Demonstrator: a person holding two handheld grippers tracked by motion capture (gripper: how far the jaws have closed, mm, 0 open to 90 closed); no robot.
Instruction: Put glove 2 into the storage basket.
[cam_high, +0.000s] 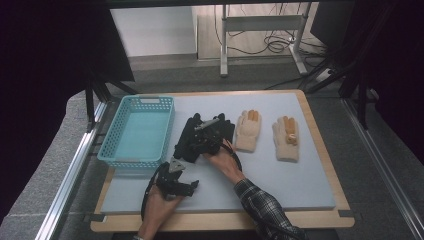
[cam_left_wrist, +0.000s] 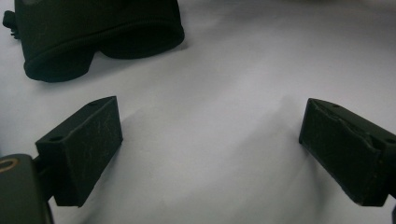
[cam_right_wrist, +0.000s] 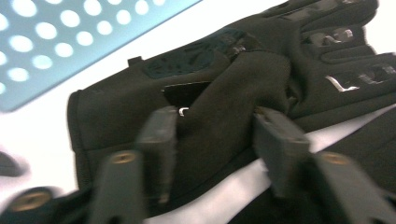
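Right gripper (cam_right_wrist: 212, 135): jaws astride a raised fold of the black glove (cam_right_wrist: 224, 84), pinching a ridge of its fabric between them; reads as closed on the glove. In the high view this gripper (cam_high: 207, 137) sits directly on top of the black glove (cam_high: 187, 137), which lies just right of the basket (cam_high: 137, 131). A second black glove (cam_high: 227, 127) appears to lie just beyond and to the right of that gripper, partly overlapping; the boundary between the two is hard to separate.

Left gripper (cam_left_wrist: 210, 144): jaws spread wide, bare tabletop (cam_left_wrist: 224, 93) between them, nothing held. The cuff end of the black glove (cam_left_wrist: 93, 37) lies ahead and to the left of its jaws, apart from them. In the high view it (cam_high: 175, 182) rests nearer the person than the right gripper.

Key relation: the glove's long axis runs from cuff, near the left gripper, to fingers away from the person, roughly parallel to the basket's long side. The basket lies immediately left of the right gripper, so the right one is the nearer.

Containers: basket is light blue, perforated, and looks empty.

Two cream gloves (cam_high: 248, 130) (cam_high: 286, 137) lie flat side by side, well right of the right gripper, fingers pointing away, untouched.

Judgement: likely lift and carry left into the basket; limp fabric may drag its neighbour.
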